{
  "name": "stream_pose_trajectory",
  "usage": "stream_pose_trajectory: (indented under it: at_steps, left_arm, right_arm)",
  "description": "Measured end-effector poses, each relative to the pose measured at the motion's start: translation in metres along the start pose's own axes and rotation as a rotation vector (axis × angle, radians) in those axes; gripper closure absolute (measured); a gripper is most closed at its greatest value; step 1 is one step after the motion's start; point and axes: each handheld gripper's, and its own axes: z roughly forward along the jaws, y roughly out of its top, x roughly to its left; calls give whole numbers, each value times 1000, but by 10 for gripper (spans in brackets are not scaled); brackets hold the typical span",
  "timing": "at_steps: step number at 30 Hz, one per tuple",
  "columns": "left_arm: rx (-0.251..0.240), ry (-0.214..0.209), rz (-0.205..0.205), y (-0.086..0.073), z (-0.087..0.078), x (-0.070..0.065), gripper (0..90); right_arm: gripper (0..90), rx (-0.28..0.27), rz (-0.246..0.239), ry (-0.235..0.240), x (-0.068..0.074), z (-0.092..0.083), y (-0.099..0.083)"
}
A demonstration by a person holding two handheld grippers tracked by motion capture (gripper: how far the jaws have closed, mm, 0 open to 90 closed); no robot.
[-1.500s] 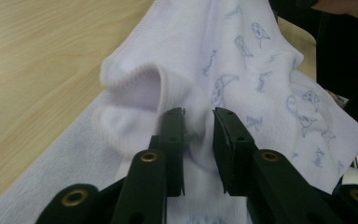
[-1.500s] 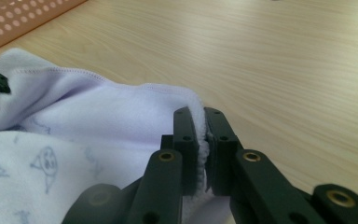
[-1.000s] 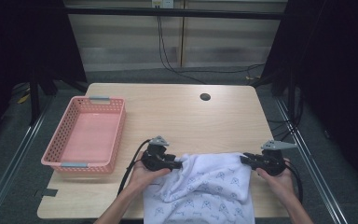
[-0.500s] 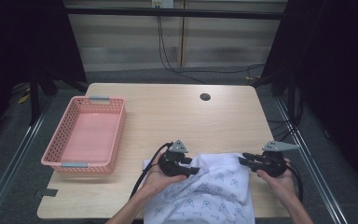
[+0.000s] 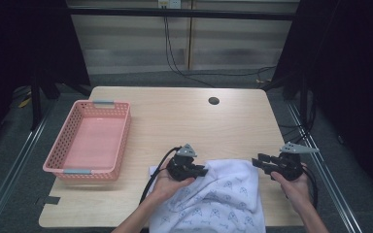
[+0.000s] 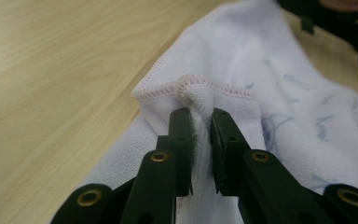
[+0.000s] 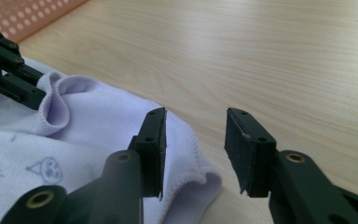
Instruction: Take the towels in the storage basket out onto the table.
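A white cloth with small blue prints (image 5: 223,194) lies bunched at the table's near edge. My left gripper (image 5: 205,170) sits at the cloth's far edge. In the left gripper view its jaws (image 6: 200,116) have just been closing and now pinch a raised fold of the hemmed cloth (image 6: 261,70). My right gripper (image 5: 256,162) is at the cloth's right corner, pointing left. In the right gripper view its jaws (image 7: 193,128) have just been opening and stand apart. The cloth's corner (image 7: 98,116) lies under the left jaw, with bare table in the gap. The left gripper (image 7: 9,74) shows at the far left there, holding the fold.
A pink plastic basket (image 5: 121,131) stands on the left of the wooden table (image 5: 175,121), and its corner (image 7: 28,18) shows in the right gripper view. A round hole (image 5: 213,101) is in the table's far right. Black cables trail from both grippers toward the person.
My left hand has slid right along the cloth's far edge and its jaws have shut on a fold. The right gripper's jaws have spread apart at the right corner.
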Motion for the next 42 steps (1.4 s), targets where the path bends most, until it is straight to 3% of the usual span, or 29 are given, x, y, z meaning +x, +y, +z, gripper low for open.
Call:
stream_pose_trajectory:
  at_steps: [2, 7, 9, 11, 13, 19, 21, 25, 27, 31, 36, 42]
  left_arm:
    - [-19, 2, -3, 2, -8, 1, 795]
    - [-61, 13, -18, 4, -23, 6, 781]
    - [-60, 44, -17, 3, -28, 9, 795]
    - [-81, 29, -38, 2, -32, 13, 793]
    - [-93, 50, -41, 3, -38, 15, 798]
    - [-146, 88, -86, 1, -60, 25, 803]
    - [-164, 93, -76, 4, -70, 28, 798]
    - [-231, 127, -87, 9, -97, 32, 817]
    - [-231, 168, -75, 11, -109, 35, 840]
    - [-242, 203, -72, 17, -128, 42, 845]
    - [-301, 265, -73, 31, -152, 51, 846]
    - [-345, 317, -61, 54, -166, 64, 846]
  right_arm:
    - [602, 11, 4, -2, -3, 5, 0]
    - [616, 108, -13, 33, -1, 30, -4]
    - [701, 129, -26, 48, 2, 36, -6]
    - [781, 113, -28, 49, 4, 35, -4]
    - [847, 83, -30, 60, 6, 31, 1]
    - [865, 31, -36, 94, 14, 23, 13]
    - [864, 3, -36, 95, 16, 20, 18]
    - [864, -45, -39, 71, 14, 10, 29]
    - [864, -55, -29, 62, 10, 7, 30]
    - [864, -74, -26, 26, 1, -4, 36]
    - [865, -141, -41, 6, -4, -17, 65]
    - [864, -210, -89, -6, -2, -21, 118]
